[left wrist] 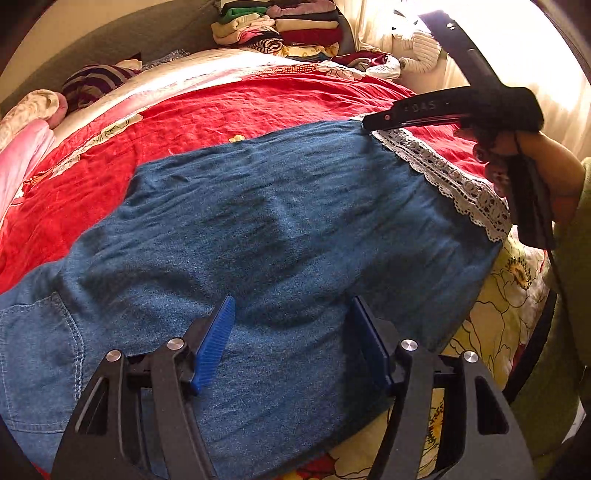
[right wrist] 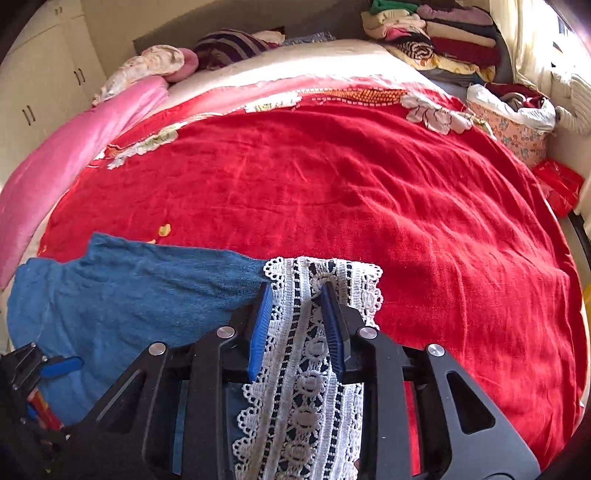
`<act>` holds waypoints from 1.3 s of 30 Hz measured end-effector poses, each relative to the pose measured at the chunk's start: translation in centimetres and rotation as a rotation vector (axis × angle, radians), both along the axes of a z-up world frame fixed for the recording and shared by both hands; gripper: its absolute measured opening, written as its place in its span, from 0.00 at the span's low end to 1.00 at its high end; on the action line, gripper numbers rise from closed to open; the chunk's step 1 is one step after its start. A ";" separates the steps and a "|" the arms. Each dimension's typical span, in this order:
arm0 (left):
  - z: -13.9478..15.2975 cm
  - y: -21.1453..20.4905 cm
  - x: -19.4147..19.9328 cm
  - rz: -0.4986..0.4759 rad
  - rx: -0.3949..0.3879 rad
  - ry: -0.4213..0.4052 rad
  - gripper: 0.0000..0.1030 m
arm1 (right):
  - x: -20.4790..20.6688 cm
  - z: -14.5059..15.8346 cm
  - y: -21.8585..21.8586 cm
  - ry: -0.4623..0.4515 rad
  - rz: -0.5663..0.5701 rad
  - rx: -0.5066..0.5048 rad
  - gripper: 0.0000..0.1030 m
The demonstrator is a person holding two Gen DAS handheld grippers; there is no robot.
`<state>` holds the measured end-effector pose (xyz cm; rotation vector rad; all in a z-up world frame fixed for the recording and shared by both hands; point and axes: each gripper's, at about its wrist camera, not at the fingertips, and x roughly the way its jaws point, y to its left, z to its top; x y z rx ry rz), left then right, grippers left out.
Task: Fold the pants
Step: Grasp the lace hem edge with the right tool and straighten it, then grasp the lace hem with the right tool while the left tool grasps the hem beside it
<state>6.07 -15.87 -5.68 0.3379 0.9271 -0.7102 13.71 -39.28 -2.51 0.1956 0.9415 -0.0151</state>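
Blue denim pants (left wrist: 258,229) lie spread flat on a red bedspread (left wrist: 221,107), with a white lace hem (left wrist: 450,177) at the right end and a stitched pocket (left wrist: 40,332) at the left. My left gripper (left wrist: 293,306) is open, just above the middle of the pants. My right gripper (right wrist: 297,295) is partly open, its blue fingers (right wrist: 260,325) either side of the lace hem (right wrist: 314,350), resting over it. The pants (right wrist: 129,295) stretch away to the left. The right gripper also shows in the left wrist view (left wrist: 369,123) at the hem's far corner.
Stacks of folded clothes (left wrist: 295,26) sit at the bed's far end; they also show in the right wrist view (right wrist: 436,40). Pink bedding (right wrist: 74,147) and pillows lie along the left. A floral basket (right wrist: 517,125) stands at the right. The bed's near edge shows yellow floral fabric (left wrist: 498,314).
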 end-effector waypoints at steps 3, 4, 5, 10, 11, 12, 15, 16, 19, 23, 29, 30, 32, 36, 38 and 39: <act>-0.3 0.0 0.0 -0.001 0.003 -0.001 0.62 | 0.4 -0.5 -0.1 0.013 -0.003 0.007 0.20; -0.3 -0.1 -0.1 -0.002 0.004 -0.001 0.62 | 0.4 -0.5 -0.1 0.013 -0.004 0.010 0.20; -0.2 -0.1 0.0 -0.002 0.004 -0.001 0.62 | 0.3 -0.4 0.0 0.011 -0.004 0.012 0.20; 1.7 0.4 -0.2 -0.014 -0.032 -0.012 0.63 | -2.4 2.9 -0.8 -0.098 -0.024 0.140 0.51; 2.3 0.5 -0.2 -0.013 -0.039 -0.024 0.63 | -3.5 3.9 -0.8 -0.131 -0.030 0.150 0.56; 3.2 0.6 -0.1 -0.013 -0.049 -0.039 0.63 | -4.2 4.5 -0.9 -0.147 -0.031 0.152 0.59; 5.6 0.7 0.3 -0.014 -0.077 -0.074 0.63 | -7.1 6.2 -1.1 -0.205 -0.049 0.170 0.69; 6.2 0.7 0.5 -0.013 -0.084 -0.082 0.63 | -7.9 6.4 -1.2 -0.214 -0.058 0.176 0.71; 7.8 0.1 1.3 -0.022 -0.093 -0.106 0.63 | -10.7 7.1 -1.1 -0.242 -0.086 0.177 0.76; 8.9 -1.4 2.1 -0.047 -0.083 -0.125 0.63 | -13.7 7.5 -0.4 -0.267 -0.101 0.161 0.84; 9.6 -4.5 3.2 -0.087 -0.091 -0.126 0.81 | -15.8 6.3 0.1 -0.241 -0.119 0.145 0.87; 9.6 -5.2 3.5 -0.098 -0.091 -0.117 0.81 | -16.1 6.1 0.2 -0.233 -0.123 0.139 0.87; 9.4 -6.3 4.0 -0.114 -0.086 -0.107 0.81 | -16.3 5.5 0.4 -0.218 -0.126 0.141 0.87; 9.0 -9.1 5.1 -0.142 -0.049 -0.123 0.81 | -16.3 4.0 0.6 -0.173 -0.130 0.151 0.88; 8.8 -10.2 5.9 -0.152 -0.050 -0.110 0.81 | -16.0 3.2 0.8 -0.147 -0.131 0.158 0.88; 8.4 -11.0 6.4 -0.159 -0.042 -0.101 0.81 | -15.9 3.0 0.9 -0.139 -0.130 0.158 0.88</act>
